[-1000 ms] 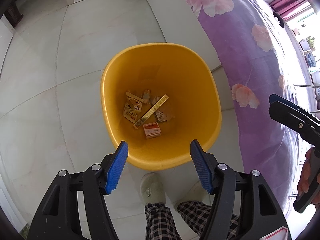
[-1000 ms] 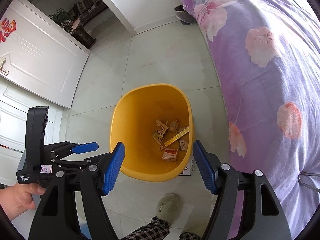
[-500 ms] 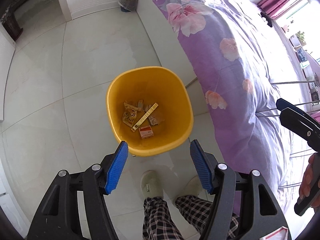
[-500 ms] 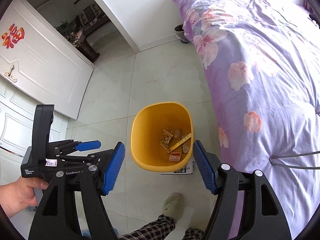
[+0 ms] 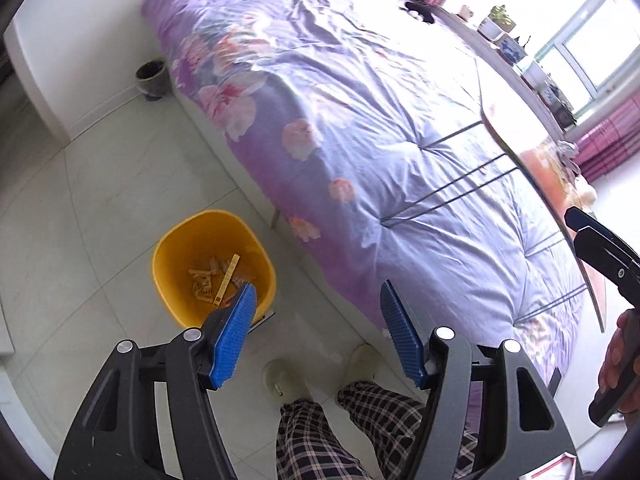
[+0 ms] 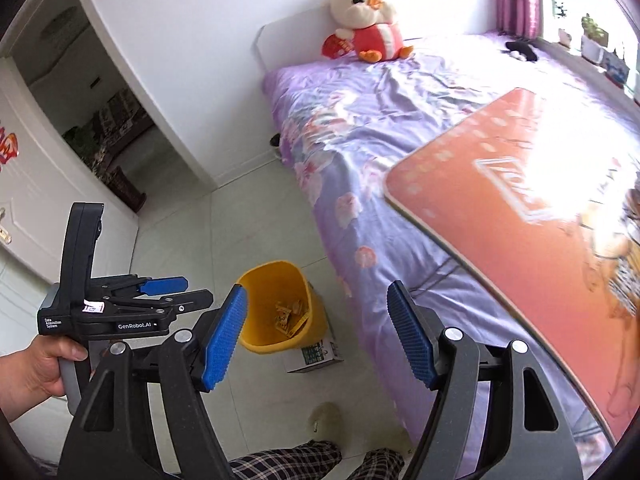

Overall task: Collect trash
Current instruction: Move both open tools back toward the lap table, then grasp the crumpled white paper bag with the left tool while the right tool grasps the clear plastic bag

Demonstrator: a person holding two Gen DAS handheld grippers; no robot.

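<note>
Tiled floor (image 5: 100, 208): yellow bin (image 5: 256, 268) below left gripper (image 5: 316, 334); both grippers apart, empty.

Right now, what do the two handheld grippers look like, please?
Both are black plastic frames with silver rivets and ribbed blue pads on the jaws. The left gripper carries white "GenRobot.AI" lettering, a "Data Acquisition System" label and a small sticker. The right gripper shows the same build.

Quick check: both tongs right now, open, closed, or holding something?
Left tongs: open, holding nothing.
Right tongs: open, holding nothing.
</note>
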